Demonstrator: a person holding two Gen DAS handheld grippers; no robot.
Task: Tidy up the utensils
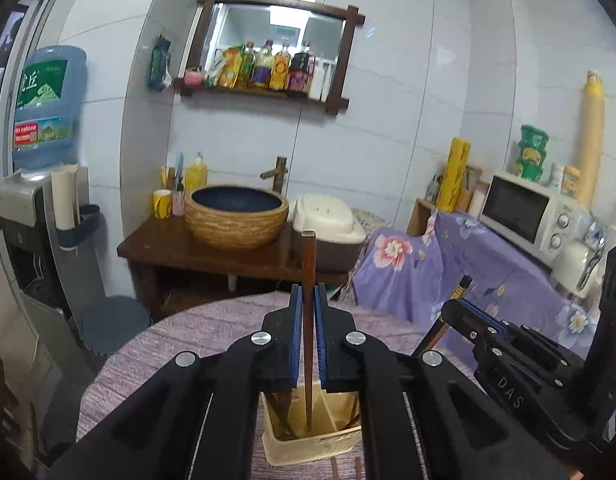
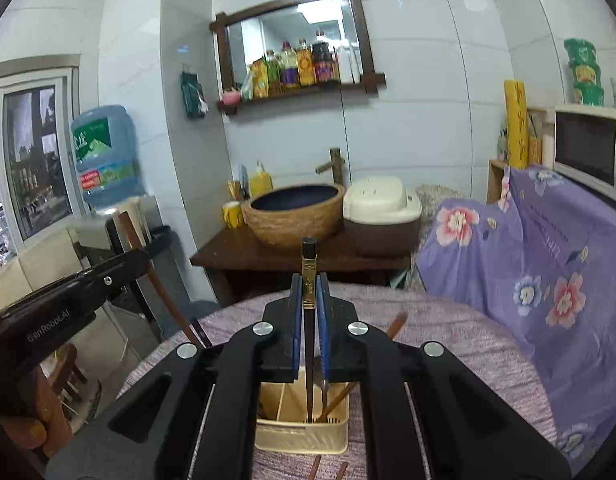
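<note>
My left gripper [image 1: 307, 294] is shut on a brown wooden chopstick [image 1: 308, 264], held upright with its lower end inside the cream utensil holder [image 1: 308, 446] below. My right gripper [image 2: 309, 284] is shut on a black chopstick with a gold band [image 2: 308, 264], also upright with its tip in the same holder [image 2: 301, 436]. The right gripper also shows in the left wrist view [image 1: 464, 304], close on the right. The left gripper's body shows at the left of the right wrist view [image 2: 87, 280]. Another brown chopstick [image 2: 396, 326] leans in the holder.
The holder stands on a round table with a purple cloth [image 2: 468, 344]. Loose brown chopsticks [image 2: 328, 470] lie in front of the holder. Behind are a wooden stand with a basin [image 2: 293, 212], a rice cooker [image 2: 382, 208], a microwave [image 2: 588, 148] and a water dispenser [image 1: 43, 128].
</note>
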